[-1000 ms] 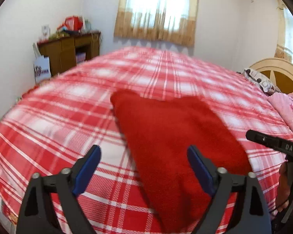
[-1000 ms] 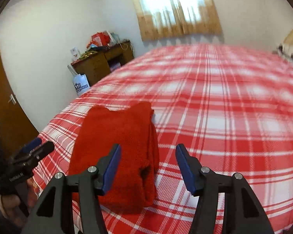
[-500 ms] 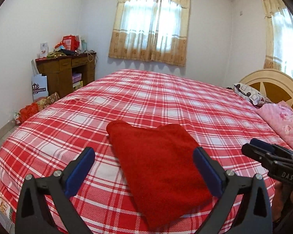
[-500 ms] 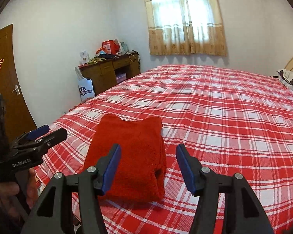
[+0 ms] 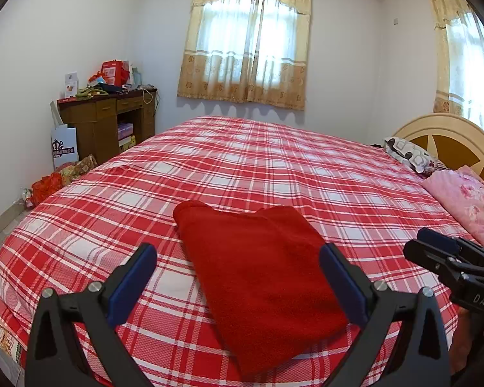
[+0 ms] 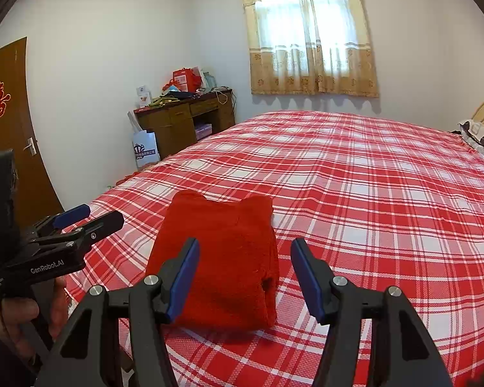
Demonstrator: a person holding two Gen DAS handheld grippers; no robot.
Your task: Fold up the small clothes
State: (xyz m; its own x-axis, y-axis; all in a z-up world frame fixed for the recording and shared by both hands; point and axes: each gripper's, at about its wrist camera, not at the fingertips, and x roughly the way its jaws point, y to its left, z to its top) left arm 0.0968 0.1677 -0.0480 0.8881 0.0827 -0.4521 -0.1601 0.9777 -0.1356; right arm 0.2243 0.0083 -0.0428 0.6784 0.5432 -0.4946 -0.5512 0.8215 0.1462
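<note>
A red fleece garment (image 5: 258, 267) lies folded into a flat rectangle near the front edge of the bed with the red plaid sheet (image 5: 274, 167); it also shows in the right wrist view (image 6: 219, 258). My left gripper (image 5: 238, 258) is open and empty, held above and behind the garment. My right gripper (image 6: 245, 258) is open and empty, held back over the garment's right edge. Each gripper appears from the side in the other's view, the right one (image 5: 442, 254) and the left one (image 6: 80, 222).
A pink pillow (image 5: 468, 203) and a patterned pillow (image 5: 409, 154) lie by the wooden headboard (image 5: 451, 138) at the right. A cluttered brown desk (image 5: 106, 119) and a white bag (image 5: 64, 151) stand at the left wall. A door (image 6: 9, 135) is at far left.
Both grippers have pulled back and up from the folded garment, so more of the bed and room shows. The garment has stayed in place.
</note>
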